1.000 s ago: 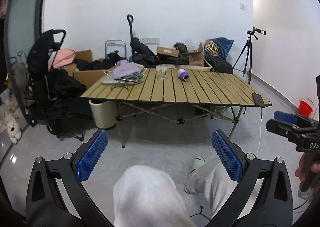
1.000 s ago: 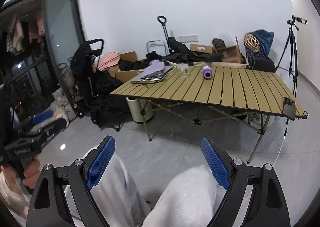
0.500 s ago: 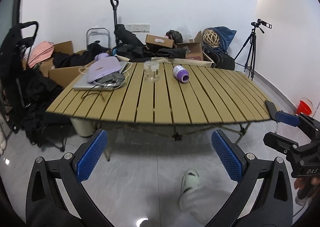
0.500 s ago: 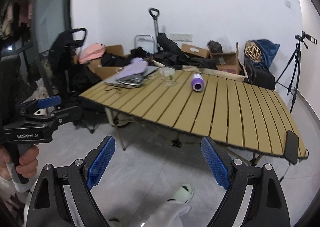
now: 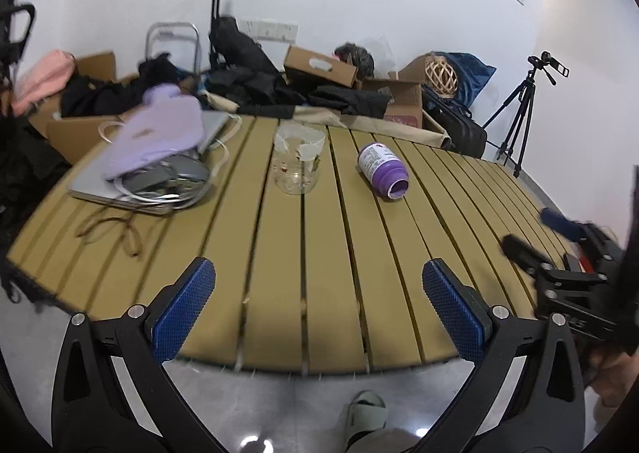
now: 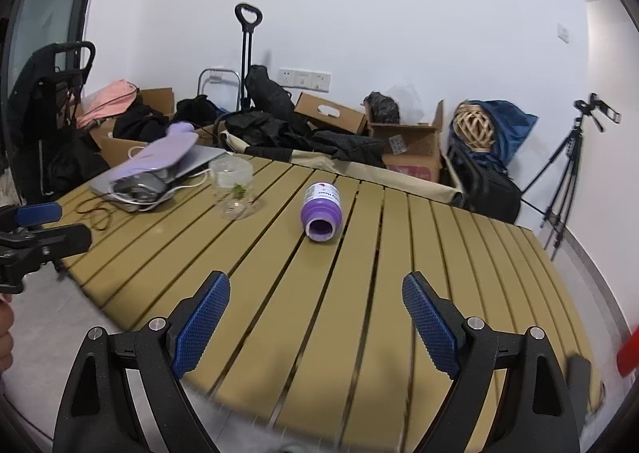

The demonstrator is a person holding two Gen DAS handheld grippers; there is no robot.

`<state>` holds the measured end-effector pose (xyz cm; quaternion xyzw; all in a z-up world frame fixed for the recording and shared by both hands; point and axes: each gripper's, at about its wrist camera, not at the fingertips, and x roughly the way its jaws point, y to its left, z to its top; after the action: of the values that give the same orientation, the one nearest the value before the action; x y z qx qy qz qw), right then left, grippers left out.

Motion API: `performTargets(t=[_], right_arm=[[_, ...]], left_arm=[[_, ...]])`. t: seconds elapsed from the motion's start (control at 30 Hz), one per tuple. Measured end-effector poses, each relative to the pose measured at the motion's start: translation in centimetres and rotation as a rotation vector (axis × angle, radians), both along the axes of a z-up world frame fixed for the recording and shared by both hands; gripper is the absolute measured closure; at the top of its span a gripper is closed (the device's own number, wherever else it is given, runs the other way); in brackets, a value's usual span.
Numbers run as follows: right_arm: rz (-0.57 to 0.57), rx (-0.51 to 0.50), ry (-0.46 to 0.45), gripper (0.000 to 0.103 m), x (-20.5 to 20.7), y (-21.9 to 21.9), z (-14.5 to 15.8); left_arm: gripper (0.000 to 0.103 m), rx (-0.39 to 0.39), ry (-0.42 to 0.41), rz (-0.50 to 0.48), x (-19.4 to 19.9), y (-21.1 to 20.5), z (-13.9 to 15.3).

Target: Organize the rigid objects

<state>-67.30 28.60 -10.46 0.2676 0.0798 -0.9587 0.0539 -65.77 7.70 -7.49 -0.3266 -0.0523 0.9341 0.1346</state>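
Clearly the approach step, nothing gripped yet. Left tool (image 5: 317, 299) wide apart and empty, blue pads over the near edge of the slatted tabletop (image 5: 279, 273). Right tool (image 6: 315, 315) likewise wide and empty, pointed along the slats at the purple bottle (image 6: 320, 211).

Purple bottle lying on its side mid-tabletop, open mouth facing the near edge, white label toward the wall. Clear glass jar (image 5: 298, 159) upright just to its left, apart from it, with a small green scrap inside in the right wrist view. Further left, a laptop (image 5: 131, 189) under a lilac pouch (image 5: 159, 133) and a tangle of white cable, near the jar but not touching it. Cardboard boxes, dark clothing and a tripod (image 5: 519, 121) behind, off the tabletop.

Next move, judging by the aim: right tool forward and down over the purple bottle, fingers straddling the round body across its width, not along it. Likely to roll if nudged by one pad first, so an even close from both sides. Jar probably for the left tool, gripped low on the glass wall; smooth, so liable to slip. Destination for either not evident.
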Motion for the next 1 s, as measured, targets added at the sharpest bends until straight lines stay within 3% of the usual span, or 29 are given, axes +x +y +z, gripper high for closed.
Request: performTargets(t=[0.17, 0.27, 0.37, 0.53, 0.7, 0.87, 0.93, 1.0], right_arm=[[0.015, -0.126, -0.185, 0.011, -9.8, 0.2, -2.9], [0.071, -0.148, -0.212, 0.011, -15.1, -0.9, -3.9], [0.040, -0.106, -0.221, 0.012, -19.6, -1.3, -5.4], [-0.006, -0.094, -0.284, 0.038, -24.2, -0.8, -7.1], [0.100, -0.120, -0.304, 0.039, -23.3, -1.2, -7.1], [0.357, -0.103, -0.318, 0.039, -16.3, -3.0, -7.2], [0.462, -0.041, -0.299, 0.038, -13.0, -4.6, -7.3], [0.549, 0.009, -0.274, 0.038, -10.5, -6.2, -7.5]], left_arm=[[0.000, -0.030, -0.036, -0.052, -6.4, 1.9, -1.6], [0.000, -0.010, -0.061, -0.056, -10.0, 2.3, -2.4], [0.000, 0.011, -0.056, -0.057, -12.8, 2.7, -3.1], [0.000, 0.041, -0.077, -0.067, -15.3, 3.3, -4.2], [0.001, 0.069, -0.080, -0.083, -15.2, 3.5, -4.3], [0.002, 0.154, -0.106, -0.098, -14.4, 2.4, -3.6], [0.002, 0.124, -0.112, -0.123, -14.1, 3.0, -3.4], [0.008, 0.056, -0.115, -0.129, -13.9, 4.1, -3.6]])
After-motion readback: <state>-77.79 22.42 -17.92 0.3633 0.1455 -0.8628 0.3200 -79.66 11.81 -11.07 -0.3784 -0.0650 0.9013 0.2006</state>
